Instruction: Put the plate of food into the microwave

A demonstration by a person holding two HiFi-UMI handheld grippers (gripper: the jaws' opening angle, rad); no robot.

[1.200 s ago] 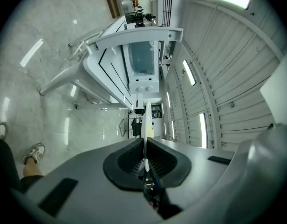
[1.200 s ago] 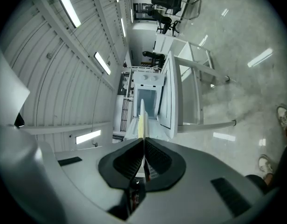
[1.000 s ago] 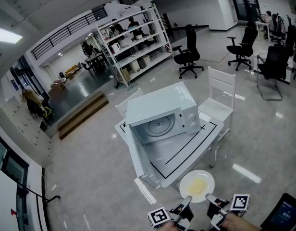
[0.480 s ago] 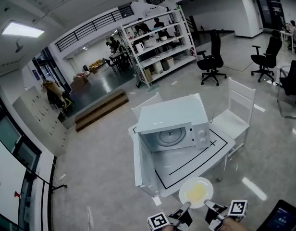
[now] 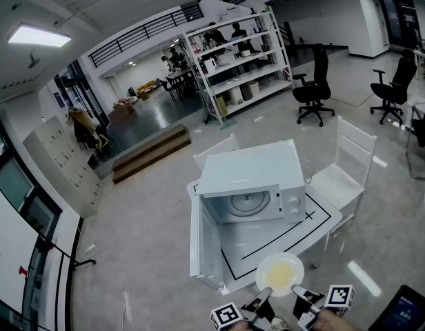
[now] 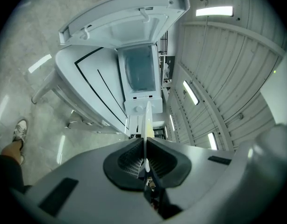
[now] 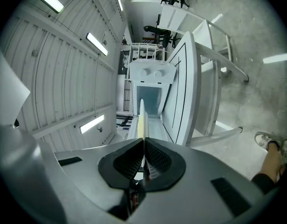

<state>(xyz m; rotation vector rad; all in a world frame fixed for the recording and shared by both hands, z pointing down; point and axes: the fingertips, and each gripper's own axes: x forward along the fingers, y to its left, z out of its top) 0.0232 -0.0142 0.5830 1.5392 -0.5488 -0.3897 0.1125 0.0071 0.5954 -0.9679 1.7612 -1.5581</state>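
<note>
A white plate (image 5: 279, 274) with yellow food on it hangs level in front of the table's near edge. My left gripper (image 5: 265, 296) is shut on the plate's near left rim, and my right gripper (image 5: 297, 292) is shut on its near right rim. In the left gripper view the plate (image 6: 146, 125) shows edge-on between the shut jaws, and likewise in the right gripper view the plate (image 7: 142, 122) stands edge-on. Beyond it sits the white microwave (image 5: 252, 183) on the white table (image 5: 316, 221), its door (image 5: 196, 243) swung open to the left and the turntable cavity exposed.
A white chair (image 5: 346, 164) stands right of the table and another behind it. Black office chairs (image 5: 314, 87) and a white shelving rack (image 5: 239, 54) lie farther back. A dark tablet (image 5: 406, 312) shows at bottom right. The person's shoe (image 6: 20, 129) is on the grey floor.
The view has shifted so the microwave and table sit more central and a bit nearer. Both grippers still hold the plate in the same place low in the view.
</note>
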